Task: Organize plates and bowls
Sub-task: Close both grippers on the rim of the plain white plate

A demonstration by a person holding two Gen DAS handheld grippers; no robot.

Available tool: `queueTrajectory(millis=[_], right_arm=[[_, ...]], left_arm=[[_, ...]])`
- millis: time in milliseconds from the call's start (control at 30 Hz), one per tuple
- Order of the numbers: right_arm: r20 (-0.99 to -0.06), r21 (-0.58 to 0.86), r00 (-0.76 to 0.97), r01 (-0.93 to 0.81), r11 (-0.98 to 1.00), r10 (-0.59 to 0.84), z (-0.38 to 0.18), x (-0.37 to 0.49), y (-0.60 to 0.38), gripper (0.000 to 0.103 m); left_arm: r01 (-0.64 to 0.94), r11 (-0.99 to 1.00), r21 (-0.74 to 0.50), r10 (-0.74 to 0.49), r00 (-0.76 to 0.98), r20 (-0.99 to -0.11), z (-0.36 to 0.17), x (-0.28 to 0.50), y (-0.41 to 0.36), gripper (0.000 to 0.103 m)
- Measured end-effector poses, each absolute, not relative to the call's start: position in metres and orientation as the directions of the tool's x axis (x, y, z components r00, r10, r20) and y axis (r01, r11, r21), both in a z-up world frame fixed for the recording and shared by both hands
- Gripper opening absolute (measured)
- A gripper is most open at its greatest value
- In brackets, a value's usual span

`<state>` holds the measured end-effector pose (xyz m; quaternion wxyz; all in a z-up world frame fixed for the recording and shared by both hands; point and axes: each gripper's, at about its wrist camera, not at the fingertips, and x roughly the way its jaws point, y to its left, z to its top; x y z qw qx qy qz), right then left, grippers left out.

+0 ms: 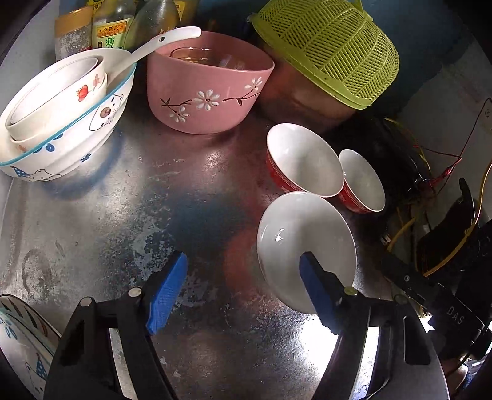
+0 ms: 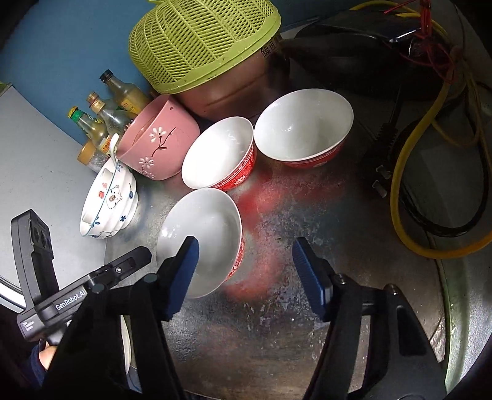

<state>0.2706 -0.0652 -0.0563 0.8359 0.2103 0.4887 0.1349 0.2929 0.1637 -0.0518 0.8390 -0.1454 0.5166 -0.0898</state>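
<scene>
Three red bowls with white insides stand on the metal top. The nearest red bowl (image 1: 295, 227) (image 2: 212, 221) sits between both grippers. My left gripper (image 1: 243, 258) is open; its right pad overlaps that bowl and its left pad hangs over bare metal. My right gripper (image 2: 246, 246) is open too, with its left pad over the bowl's inside and its right pad well clear of the outer wall. Behind stand the other two red bowls (image 1: 304, 160) (image 2: 304, 123). A pink flowered bowl (image 1: 209, 92) holds a glass. A stack of bear-patterned bowls (image 1: 61, 117) carries a white spoon.
An upturned green basket (image 1: 332, 46) covers a brown pot at the back. Sauce bottles (image 1: 107, 24) line the back left. Yellow and black cables (image 2: 430, 184) lie at the right. A patterned plate (image 1: 18, 338) shows at the lower left edge.
</scene>
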Motion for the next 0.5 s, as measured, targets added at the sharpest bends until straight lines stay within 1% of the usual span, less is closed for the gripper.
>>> queueTrajectory(millis=[33,100,167,233,333,367,400,433,467,500], right_arm=[[-0.763,0.487,0.479,-0.017,0.873,0.434,-0.06,0.276,-0.063,0.054],[-0.768,0.487,0.468,-0.015,0.873,0.436,-0.066,0.283,-0.059,0.05],[-0.773,0.485,0.458,-0.018,0.874,0.439,-0.07,0.291,-0.054,0.045],[-0.778,0.48,0.448,-0.027,0.877,0.44,-0.072,0.295,-0.048,0.034],[-0.786,0.483,0.431,-0.019,0.875,0.443,-0.077,0.302,-0.043,0.025],[-0.789,0.487,0.424,-0.009,0.873,0.445,-0.08,0.305,-0.042,0.024],[-0.79,0.492,0.419,-0.002,0.871,0.447,-0.082,0.306,-0.042,0.021],[-0.793,0.493,0.413,0.005,0.87,0.448,-0.085,0.308,-0.041,0.016],[-0.796,0.494,0.407,0.009,0.869,0.448,-0.087,0.31,-0.04,0.013],[-0.801,0.489,0.403,0.014,0.872,0.443,-0.089,0.311,-0.039,0.011]], left_arm=[[0.004,0.942,-0.337,-0.305,0.438,-0.846,-0.055,0.298,0.163,0.051],[0.013,0.938,-0.347,-0.32,0.424,-0.847,-0.059,0.305,0.16,0.047],[0.022,0.932,-0.362,-0.337,0.42,-0.842,-0.061,0.31,0.158,0.047],[0.027,0.926,-0.377,-0.354,0.411,-0.84,-0.064,0.316,0.155,0.044],[0.029,0.921,-0.388,-0.368,0.387,-0.846,-0.069,0.324,0.151,0.038],[0.029,0.92,-0.39,-0.371,0.378,-0.848,-0.072,0.326,0.149,0.038],[0.032,0.918,-0.396,-0.379,0.368,-0.849,-0.074,0.328,0.148,0.035],[0.033,0.915,-0.403,-0.388,0.355,-0.851,-0.078,0.331,0.147,0.029],[0.032,0.911,-0.411,-0.397,0.342,-0.852,-0.081,0.334,0.145,0.025],[0.03,0.907,-0.421,-0.406,0.33,-0.852,-0.084,0.336,0.143,0.017]])
